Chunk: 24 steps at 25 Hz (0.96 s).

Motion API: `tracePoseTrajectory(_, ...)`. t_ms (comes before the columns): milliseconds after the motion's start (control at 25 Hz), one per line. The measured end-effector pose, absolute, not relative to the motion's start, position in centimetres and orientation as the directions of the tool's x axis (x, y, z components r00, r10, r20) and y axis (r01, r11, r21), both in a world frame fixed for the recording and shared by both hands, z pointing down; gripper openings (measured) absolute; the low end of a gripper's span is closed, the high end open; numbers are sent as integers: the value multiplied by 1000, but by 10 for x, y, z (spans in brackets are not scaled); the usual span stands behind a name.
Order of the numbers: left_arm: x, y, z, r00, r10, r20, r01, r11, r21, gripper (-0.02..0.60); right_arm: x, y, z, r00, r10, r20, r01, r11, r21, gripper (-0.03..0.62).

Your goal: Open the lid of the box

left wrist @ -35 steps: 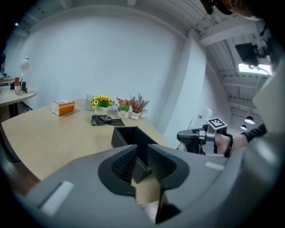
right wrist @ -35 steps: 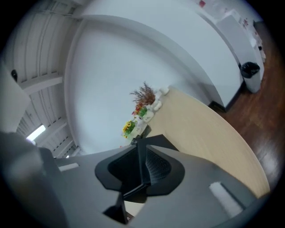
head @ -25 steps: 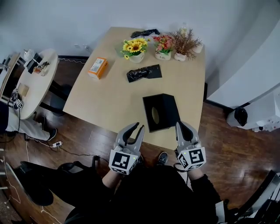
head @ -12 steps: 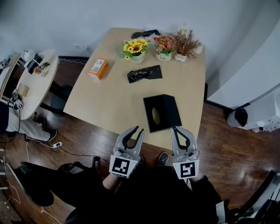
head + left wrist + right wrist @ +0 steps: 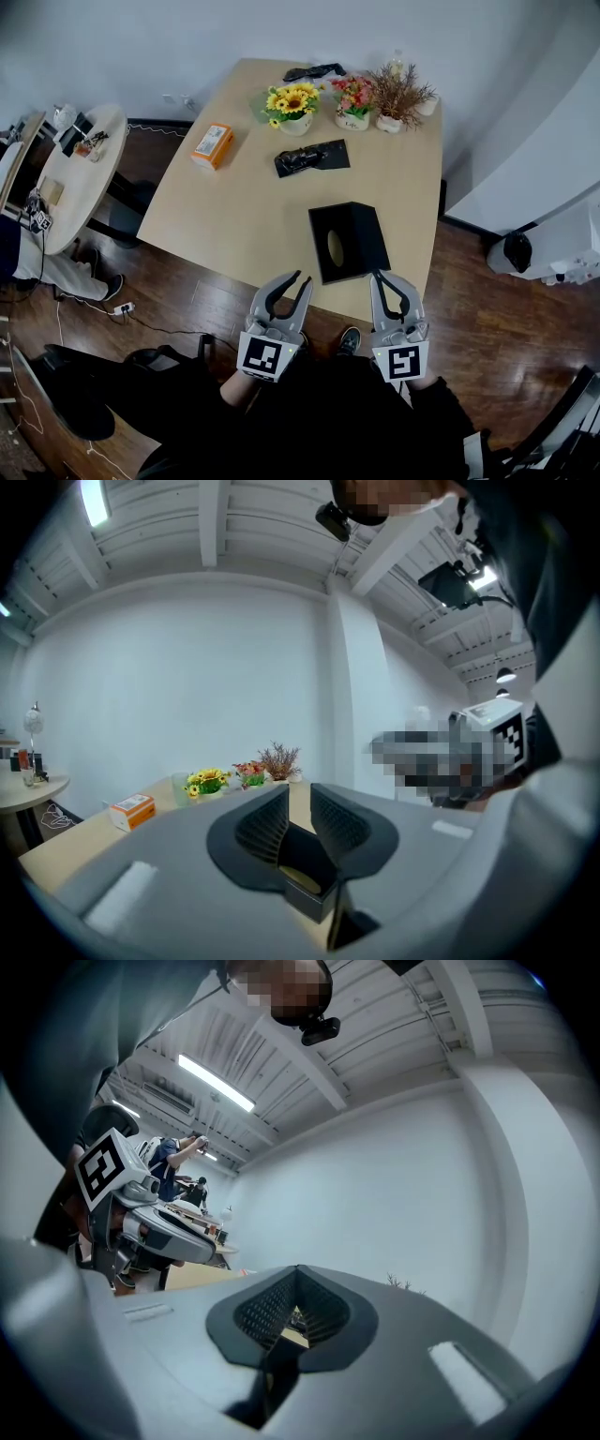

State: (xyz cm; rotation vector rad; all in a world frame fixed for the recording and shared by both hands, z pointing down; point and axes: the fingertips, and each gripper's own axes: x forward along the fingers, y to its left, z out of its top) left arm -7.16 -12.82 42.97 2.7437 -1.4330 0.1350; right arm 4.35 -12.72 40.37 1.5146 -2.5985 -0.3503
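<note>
A black box (image 5: 347, 241) with an oval opening in its lid lies near the front edge of the tan table (image 5: 244, 206). Its lid is down. My left gripper (image 5: 302, 278) hangs just off the table's front edge, left of the box's near corner, shut and empty. My right gripper (image 5: 378, 275) sits by the box's near right corner, also shut and empty. In the left gripper view the jaws (image 5: 299, 794) point at the box (image 5: 305, 881), which shows below them. In the right gripper view the jaws (image 5: 297, 1272) are pressed together.
At the table's far end stand sunflowers (image 5: 292, 101), pink flowers (image 5: 352, 98) and a dried plant (image 5: 398, 92). An orange packet (image 5: 211, 145) and a black bundle (image 5: 312, 157) lie mid-table. A round side table (image 5: 80, 173) is at the left, above wooden floor.
Both grippers have drawn back a little toward my body and then held still. The right gripper's marker face has turned upward. The box has not moved.
</note>
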Motion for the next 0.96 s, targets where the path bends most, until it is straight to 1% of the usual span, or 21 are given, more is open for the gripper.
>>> tracePoseTrajectory(480, -74, -129, 434, 564, -817, 121, -822, -569, -9, 52, 44, -131, 401, -490, -871, -39, -850, 467, 245, 1)
tracePoseTrajectory(960, -72, -128, 432, 565, -818, 109, -823, -568, 5, 52, 45, -129, 404, -480, -877, -27, -856, 462, 231, 0)
